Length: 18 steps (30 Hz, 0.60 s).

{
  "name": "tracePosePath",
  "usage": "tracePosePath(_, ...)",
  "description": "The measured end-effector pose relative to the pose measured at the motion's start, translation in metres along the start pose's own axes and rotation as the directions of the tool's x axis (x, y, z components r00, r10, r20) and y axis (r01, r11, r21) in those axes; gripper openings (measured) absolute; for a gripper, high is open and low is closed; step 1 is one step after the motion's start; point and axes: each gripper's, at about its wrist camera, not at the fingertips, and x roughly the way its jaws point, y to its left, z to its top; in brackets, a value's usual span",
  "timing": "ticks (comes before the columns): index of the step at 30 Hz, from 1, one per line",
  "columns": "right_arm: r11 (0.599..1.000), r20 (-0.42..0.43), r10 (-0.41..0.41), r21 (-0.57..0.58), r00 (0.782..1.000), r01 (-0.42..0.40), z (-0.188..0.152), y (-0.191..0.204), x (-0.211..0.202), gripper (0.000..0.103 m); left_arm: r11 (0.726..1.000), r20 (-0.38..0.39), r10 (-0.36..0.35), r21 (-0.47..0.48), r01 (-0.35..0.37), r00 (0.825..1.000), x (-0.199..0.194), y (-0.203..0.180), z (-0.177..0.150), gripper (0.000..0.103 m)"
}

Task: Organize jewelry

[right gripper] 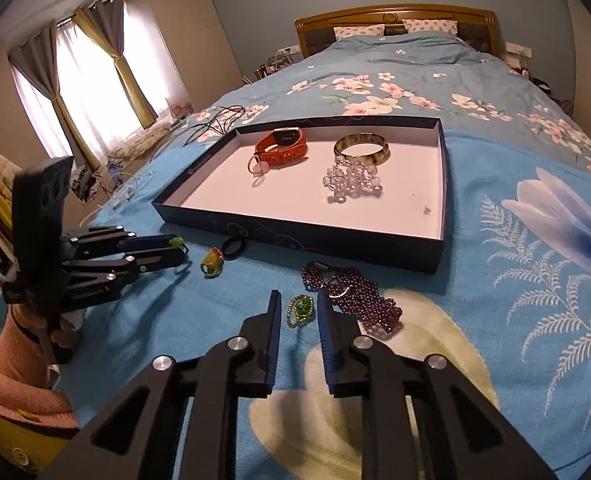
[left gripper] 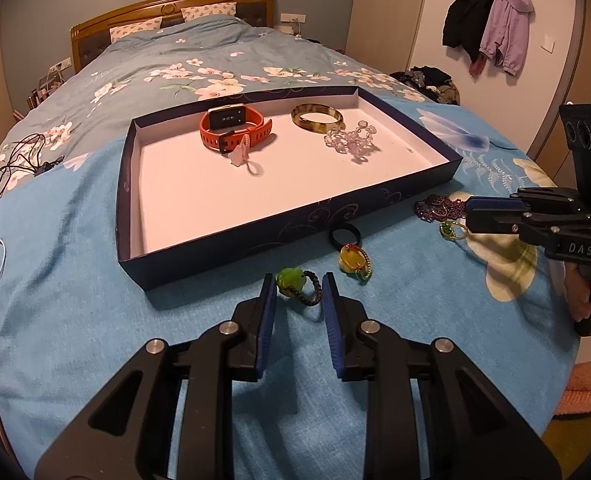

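- While the left gripper [left gripper: 299,286] holds the green-stone ring [left gripper: 291,283] clamped between its blue pads on the blue blanket [left gripper: 95,280], the ring's dark braided band arcs toward the right pad and the stone sits by the left pad.
- The right gripper [right gripper: 298,307] stands loosened around a small green ring [right gripper: 301,310], pads not touching it.
- The purple bead bracelet [right gripper: 359,300] lies just right of it, its long axis slanting away from the tray [right gripper: 295,236].
- An orange watch [right gripper: 281,146] lies inside the tray.
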Motion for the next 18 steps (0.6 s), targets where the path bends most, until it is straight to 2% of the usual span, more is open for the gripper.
tracePosePath(5,0.999,-0.05,-0.025,-0.026,0.998,0.024,0.001,0.005,0.015,0.016,1.0,-0.001,-0.001,0.001,0.001,1.0,0.0,0.0,0.0,0.023)
tracePosePath(7,0.999,-0.06,-0.032,-0.027,0.998,0.031,0.0,0.005,0.018,0.001,1.0,0.0,0.0,0.001,0.0,1.0,0.0,0.0,0.0,0.024)
tracePosePath(11,0.999,-0.04,-0.042,-0.035,0.998,0.041,-0.001,0.006,0.013,0.001,1.0,0.002,-0.005,0.0,0.005,1.0,0.0,0.0,0.0,0.024)
tracePosePath(18,1.0,0.006,0.0,-0.006,1.0,0.0,0.001,0.0,-0.001,0.001,1.0,0.018,-0.011,0.002,0.011,1.0,-0.004,-0.002,0.0,0.023)
